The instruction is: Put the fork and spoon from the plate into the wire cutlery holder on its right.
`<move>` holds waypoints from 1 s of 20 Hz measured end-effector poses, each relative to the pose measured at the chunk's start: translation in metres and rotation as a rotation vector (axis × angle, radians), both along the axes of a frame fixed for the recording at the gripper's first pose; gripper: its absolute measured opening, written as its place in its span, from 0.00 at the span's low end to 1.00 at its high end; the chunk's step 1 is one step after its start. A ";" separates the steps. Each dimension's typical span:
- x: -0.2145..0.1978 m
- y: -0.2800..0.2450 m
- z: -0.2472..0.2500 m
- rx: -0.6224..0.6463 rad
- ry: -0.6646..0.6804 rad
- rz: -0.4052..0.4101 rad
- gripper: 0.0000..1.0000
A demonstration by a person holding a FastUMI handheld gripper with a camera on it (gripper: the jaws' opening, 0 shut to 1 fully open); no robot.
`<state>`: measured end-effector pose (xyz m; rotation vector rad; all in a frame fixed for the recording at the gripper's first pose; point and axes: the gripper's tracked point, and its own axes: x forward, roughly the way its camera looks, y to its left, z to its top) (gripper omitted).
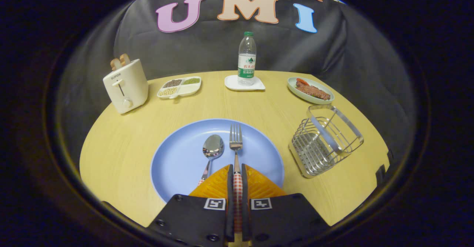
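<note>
We see 1 fork [236,142] lying on the blue plate [177,162], tines pointing to 12 o'clock, its checked handle running back between the 2 fingers [219,183] of the gripper [237,173], which are clenched on that handle from both sides. Just beside the fork, at its 9 o'clock, lies 1 spoon [212,149], bowl up toward 12 o'clock, its handle slanting down until the nearer finger hides its end. There is 1 plate, and it sits on the pale wooden table [122,147] just ahead of the fingers. At 3 o'clock from the plate, a little apart from its rim, stands 1 wire cutlery holder [324,143], tilted in our view, with nothing visible inside it. Farther off, at 12 o'clock, 1 water bottle [247,59] stands upright on 1 small white coaster [229,84]. At 1 o'clock sits 1 pale green dish [310,90] holding food. At 11 o'clock lies 1 divided tray [179,86] with 3 compartments of grains, and at 10 o'clock stands 1 cream toaster [125,86] with 2 slices of bread [120,62] sticking out of it.
</note>
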<state>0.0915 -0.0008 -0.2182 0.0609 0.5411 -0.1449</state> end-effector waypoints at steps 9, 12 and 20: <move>-0.037 -0.016 0.082 0.015 0.112 -0.147 0.11; -0.048 -0.041 0.119 -0.006 0.167 -0.210 0.11; -0.063 -0.100 0.124 0.065 0.484 -0.317 0.11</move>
